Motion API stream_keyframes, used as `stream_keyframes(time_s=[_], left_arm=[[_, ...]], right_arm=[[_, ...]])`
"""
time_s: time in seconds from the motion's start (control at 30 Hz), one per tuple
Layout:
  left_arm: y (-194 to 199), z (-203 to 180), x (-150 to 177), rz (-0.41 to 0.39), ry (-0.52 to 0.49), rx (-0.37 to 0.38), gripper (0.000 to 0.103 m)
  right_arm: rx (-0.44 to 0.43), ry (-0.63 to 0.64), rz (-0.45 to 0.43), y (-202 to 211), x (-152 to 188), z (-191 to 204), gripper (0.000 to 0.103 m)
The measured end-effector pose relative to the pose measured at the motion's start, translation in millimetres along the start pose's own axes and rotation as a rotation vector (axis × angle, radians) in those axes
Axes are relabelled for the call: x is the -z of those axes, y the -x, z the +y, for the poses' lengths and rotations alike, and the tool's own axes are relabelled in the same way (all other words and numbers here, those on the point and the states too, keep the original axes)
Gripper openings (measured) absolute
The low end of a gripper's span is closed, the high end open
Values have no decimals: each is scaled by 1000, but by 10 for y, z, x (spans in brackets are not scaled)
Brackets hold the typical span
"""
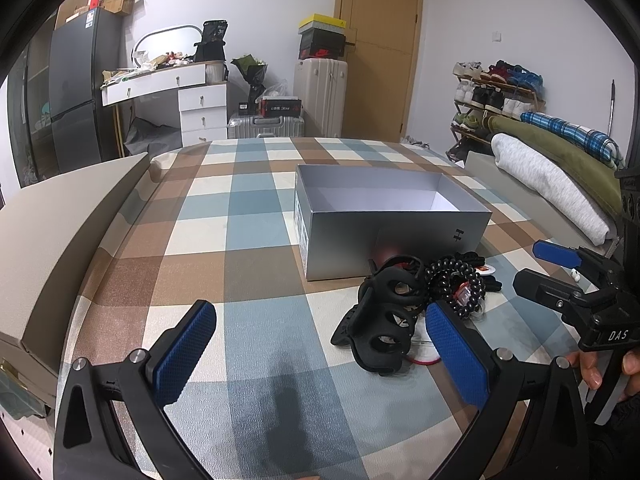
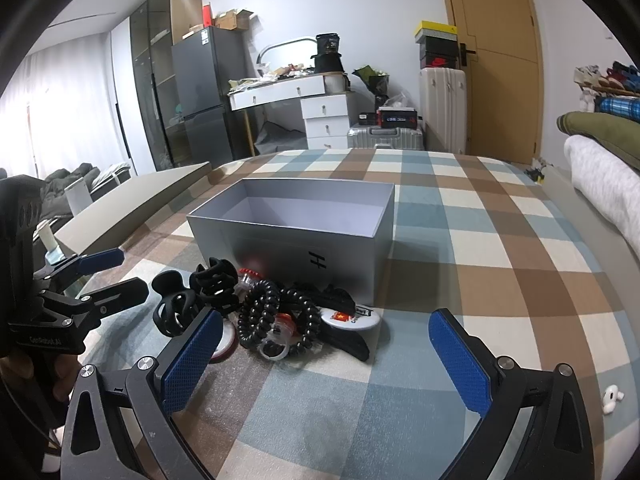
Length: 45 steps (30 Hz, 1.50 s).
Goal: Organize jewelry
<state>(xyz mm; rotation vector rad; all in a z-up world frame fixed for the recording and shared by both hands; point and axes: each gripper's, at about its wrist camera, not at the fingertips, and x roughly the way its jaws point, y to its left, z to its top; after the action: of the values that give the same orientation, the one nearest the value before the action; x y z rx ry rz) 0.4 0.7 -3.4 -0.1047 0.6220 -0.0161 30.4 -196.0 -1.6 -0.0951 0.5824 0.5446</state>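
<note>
Across the checked bed cover [image 1: 256, 288] in blue, brown and cream, everything is laid out. Sitting near the middle of it is the grey box [image 2: 296, 236], open-topped, its white inside showing nothing in either view (a small black mark sits on its near wall). Just in front of that near wall, touching or almost touching it, lies the jewelry pile [image 2: 272, 316], a dark tangle resting directly on the cover.

Picking through the pile now: a big black claw clip [image 1: 380, 324] at the left end, a second black clip [image 2: 216, 280] behind it, and a black coiled cord band [image 2: 276, 316] looped over the middle. Round badges [image 2: 348, 318], white with red, sit at the right side of the heap, and a red-rimmed disc [image 1: 426, 354] peeks out under the big clip.

The left gripper [image 1: 320, 356] hovers low over the cover, its blue pads wide apart and holding nothing; the pile lies just beyond its right pad. The right gripper [image 2: 324, 364] is likewise spread wide and empty, the pile at its left pad.

Off to the right, well apart from the heap, a white earbud [image 2: 613, 398] lies alone on the cover.
</note>
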Motion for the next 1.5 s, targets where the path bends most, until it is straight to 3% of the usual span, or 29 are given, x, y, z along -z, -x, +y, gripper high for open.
stream_keyframes(time_s=[0.33, 0.63, 0.77, 1.03, 1.3, 1.4, 1.43, 1.5], left_arm=[[-52, 69, -42, 50, 34, -10, 102], [-115, -46, -59, 105, -1, -8, 102], [-131, -92, -58, 123, -25, 13, 102], [-188, -211, -44, 156, -90, 62, 101], [-289, -228, -24, 214, -98, 82, 78], [-306, -237, -16, 222, -100, 91, 62], [-313, -240, -10, 226, -101, 95, 51], [-316, -252, -2, 227, -104, 102, 44]], right_arm=[[42, 12, 69, -82, -99, -31, 103], [-54, -45, 171, -206, -95, -103, 102], [-74, -54, 201, -225, -77, -100, 89], [-110, -66, 220, -225, -53, -74, 79], [-105, -79, 215, -227, -44, -95, 79], [-106, -85, 216, -227, -42, -102, 79], [-106, -86, 217, -230, -39, -107, 79], [-106, -89, 215, -225, -37, -110, 79]])
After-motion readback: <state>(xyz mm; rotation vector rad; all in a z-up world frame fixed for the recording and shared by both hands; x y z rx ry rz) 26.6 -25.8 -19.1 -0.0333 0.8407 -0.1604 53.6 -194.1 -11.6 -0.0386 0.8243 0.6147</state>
